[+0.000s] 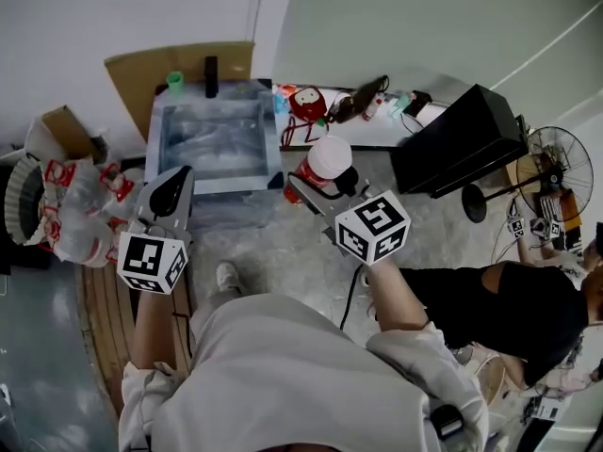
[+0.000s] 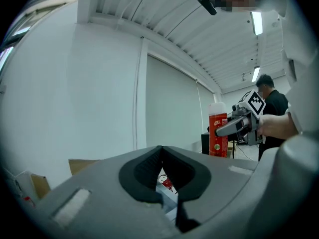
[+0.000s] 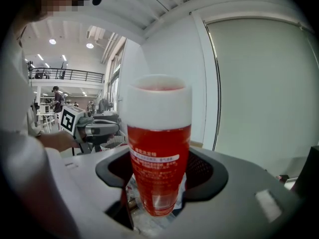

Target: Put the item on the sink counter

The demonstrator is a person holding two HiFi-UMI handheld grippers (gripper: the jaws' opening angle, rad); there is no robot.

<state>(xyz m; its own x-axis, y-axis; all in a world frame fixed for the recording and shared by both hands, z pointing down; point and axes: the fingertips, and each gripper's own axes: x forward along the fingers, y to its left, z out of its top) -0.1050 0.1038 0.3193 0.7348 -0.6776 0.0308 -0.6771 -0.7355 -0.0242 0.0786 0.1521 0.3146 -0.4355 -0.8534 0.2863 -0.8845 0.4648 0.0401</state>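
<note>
A red bottle [image 1: 323, 161] with a tall white cap stands upright between the jaws of my right gripper [image 1: 317, 186], which is shut on it. The right gripper view shows the bottle [image 3: 159, 148] filling the middle, with the pads [image 3: 204, 171] against its lower body. It hangs in the air just right of the steel sink [image 1: 155, 135], near the sink's front right corner. My left gripper [image 1: 172, 189] hovers over the sink's front left corner; its jaws meet at the tips [image 2: 160, 156] with nothing between them. The left gripper view also catches the bottle [image 2: 218, 133] from the side.
A white table [image 1: 377, 132] right of the sink carries a red item [image 1: 307, 104] and small clutter. A black box [image 1: 459, 139] and a fan [image 1: 558, 169] stand further right. Bagged goods [image 1: 80, 210] lie left. Another person [image 1: 528, 314] sits at the lower right.
</note>
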